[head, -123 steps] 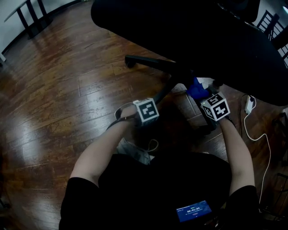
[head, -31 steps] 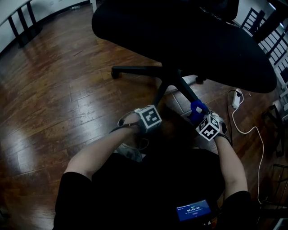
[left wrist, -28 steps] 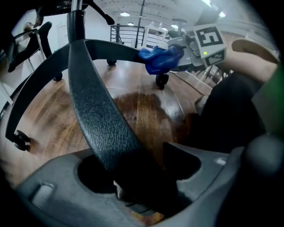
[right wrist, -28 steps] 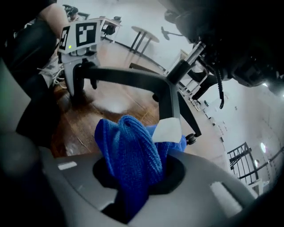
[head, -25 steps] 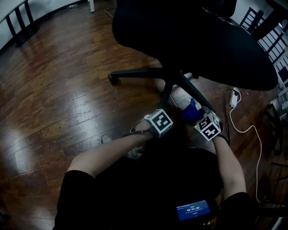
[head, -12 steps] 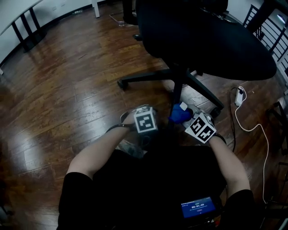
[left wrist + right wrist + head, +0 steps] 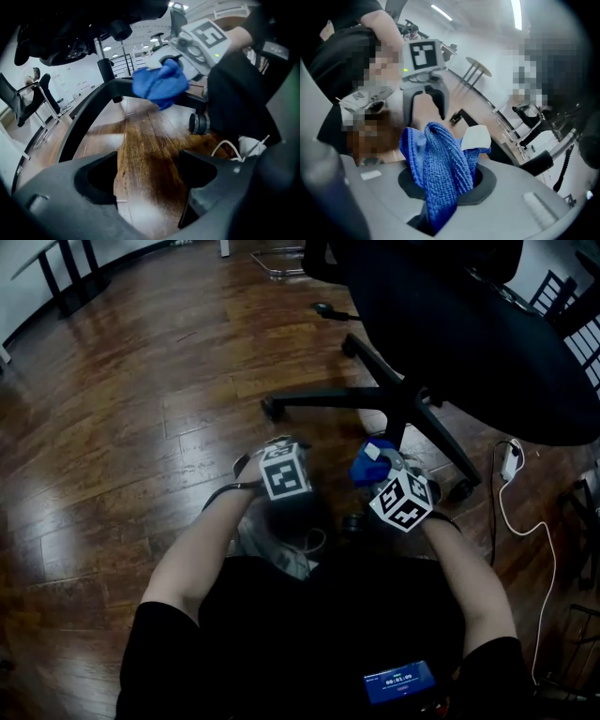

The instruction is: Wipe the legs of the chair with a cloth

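Two hand-held grippers sit at lower centre. The right hand-held gripper (image 7: 443,194) clamps the blue cloth (image 7: 436,159) near the chair legs (image 7: 319,401); the left hand-held gripper (image 7: 149,174), jaws having just opened wide, holds nothing. Step judged: shifting between legs. Next: press cloth along a leg.

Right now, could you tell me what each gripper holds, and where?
Right gripper: the blue cloth, by a bunched fold. Left gripper: nothing; its jaws have just been opening, empty.
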Tool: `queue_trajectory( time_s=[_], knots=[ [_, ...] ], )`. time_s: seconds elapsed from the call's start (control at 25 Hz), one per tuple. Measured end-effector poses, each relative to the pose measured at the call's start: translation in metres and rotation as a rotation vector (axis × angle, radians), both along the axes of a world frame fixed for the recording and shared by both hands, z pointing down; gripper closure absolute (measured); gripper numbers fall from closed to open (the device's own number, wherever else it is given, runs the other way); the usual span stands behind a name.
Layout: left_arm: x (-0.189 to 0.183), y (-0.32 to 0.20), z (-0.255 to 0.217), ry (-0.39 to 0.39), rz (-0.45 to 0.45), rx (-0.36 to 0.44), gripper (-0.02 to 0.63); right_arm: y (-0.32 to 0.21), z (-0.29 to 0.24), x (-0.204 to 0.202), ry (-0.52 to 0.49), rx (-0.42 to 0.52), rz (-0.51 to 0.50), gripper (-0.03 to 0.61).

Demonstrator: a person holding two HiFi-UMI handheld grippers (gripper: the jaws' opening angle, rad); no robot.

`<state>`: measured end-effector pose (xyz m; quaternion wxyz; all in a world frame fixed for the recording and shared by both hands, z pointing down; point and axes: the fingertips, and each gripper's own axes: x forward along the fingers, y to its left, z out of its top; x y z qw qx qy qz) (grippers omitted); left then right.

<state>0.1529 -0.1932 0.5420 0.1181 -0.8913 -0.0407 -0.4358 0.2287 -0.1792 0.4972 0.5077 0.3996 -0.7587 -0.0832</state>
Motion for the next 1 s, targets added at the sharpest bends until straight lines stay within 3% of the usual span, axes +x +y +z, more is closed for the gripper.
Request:
queue_trajectory(
  time_s=[0.12,0.24,0.4,0.68,0.8,0.88,1.0],
  knots=[
    [0.009,0.006,0.005,0.012,0.032,-0.003,0.193,-0.051,-0.011,0.037,0.097,0.056,0.068,0.488],
    [0.015,0.006,0.007,0.026,0.040,-0.006,0.193,-0.082,-0.016,0.057,0.163,0.048,0.116,0.488],
    [0.012,0.001,0.011,0.007,0.039,0.008,0.193,-0.068,-0.004,0.048,0.266,-0.012,0.049,0.488],
    [0.007,0.018,0.012,-0.081,0.110,0.091,0.193,0.046,0.026,-0.020,0.139,-0.190,-0.128,0.488],
    [0.008,0.027,0.008,-0.096,0.138,0.108,0.193,0.096,0.041,-0.048,0.139,-0.282,-0.215,0.488],
    [0.008,0.031,0.008,-0.108,0.154,0.116,0.193,0.105,0.045,-0.053,0.147,-0.324,-0.220,0.488],
    [0.009,0.035,0.007,-0.109,0.172,0.120,0.193,0.085,0.039,-0.043,0.080,-0.379,-0.135,0.491]
  ],
)
